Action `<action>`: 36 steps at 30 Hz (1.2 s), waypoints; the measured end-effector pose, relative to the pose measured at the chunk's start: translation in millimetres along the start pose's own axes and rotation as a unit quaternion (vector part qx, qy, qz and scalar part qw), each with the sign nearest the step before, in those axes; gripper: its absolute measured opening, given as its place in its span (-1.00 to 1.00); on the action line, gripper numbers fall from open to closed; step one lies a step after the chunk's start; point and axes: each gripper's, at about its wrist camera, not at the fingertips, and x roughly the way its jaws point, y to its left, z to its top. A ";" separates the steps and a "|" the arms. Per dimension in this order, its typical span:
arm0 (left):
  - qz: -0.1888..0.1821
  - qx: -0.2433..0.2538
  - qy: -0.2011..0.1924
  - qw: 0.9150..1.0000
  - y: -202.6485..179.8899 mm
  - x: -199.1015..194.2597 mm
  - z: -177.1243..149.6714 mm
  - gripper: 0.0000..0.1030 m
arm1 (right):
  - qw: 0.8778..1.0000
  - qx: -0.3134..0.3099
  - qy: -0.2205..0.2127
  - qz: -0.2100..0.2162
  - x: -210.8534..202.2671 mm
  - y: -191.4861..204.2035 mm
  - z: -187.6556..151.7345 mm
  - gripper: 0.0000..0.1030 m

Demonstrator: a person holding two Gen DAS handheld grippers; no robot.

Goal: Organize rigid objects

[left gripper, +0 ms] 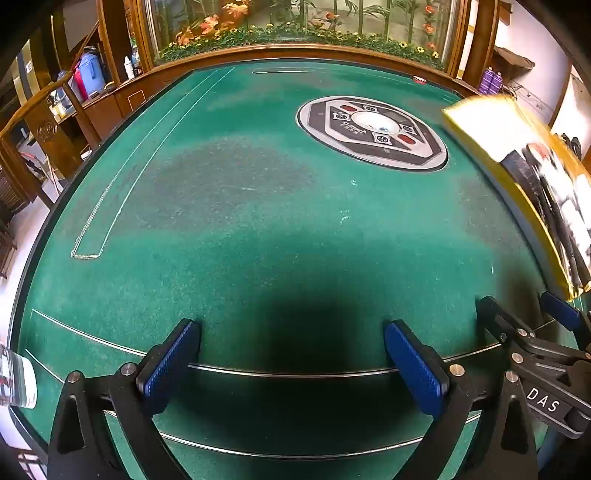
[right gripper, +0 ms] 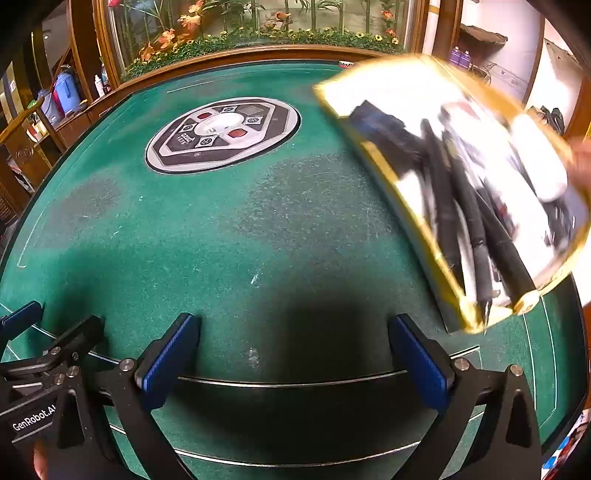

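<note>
**Right wrist view: gold tray of pens up off the worktop, both tongs apart**

Right wrist view shows a gold-rimmed tray point(right gripper: 454, 184) to the upper right of the right tongs point(right gripper: 295, 354), blurred and tilted, seemingly lifted clear of the green felt. Several dark pens point(right gripper: 476, 229) lie loose inside it beside a white oblong thing too smeared to name. At the tray's far right edge a blur that may be a hand touches it; I cannot tell for sure. Nothing of the tray sits between the blue pads point(right gripper: 168, 354), which stand wide apart over bare felt and their own shadow.

From the left wrist view the same tray point(left gripper: 517, 173) lies far to the right of the left tongs point(left gripper: 291, 362), well apart from them. Those tongs are also spread wide with nothing between them. The right tongs point(left gripper: 528, 317) show just beside the left ones at the lower right edge.

Beyond both pairs, a round grey control panel point(right gripper: 221, 134) is set into the middle of the worktop point(right gripper: 221, 240). Behind the worktop's far edge stands a wood-framed glass case point(right gripper: 258, 26) with artificial flowers and bamboo. A clear bottle point(left gripper: 16, 380) shows at the lower left of the left tongs.
</note>
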 end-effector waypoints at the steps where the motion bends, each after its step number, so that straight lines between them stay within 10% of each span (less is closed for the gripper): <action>1: 0.000 0.000 0.000 1.000 0.4 0.1 -0.2 0.98 | 1.000 -0.001 0.000 -0.002 0.1 0.1 0.2 1.00; 36: 0.000 -0.002 0.000 1.000 -4.3 0.0 2.0 0.98 | 1.000 0.002 0.003 0.002 1.1 -5.0 6.5 1.00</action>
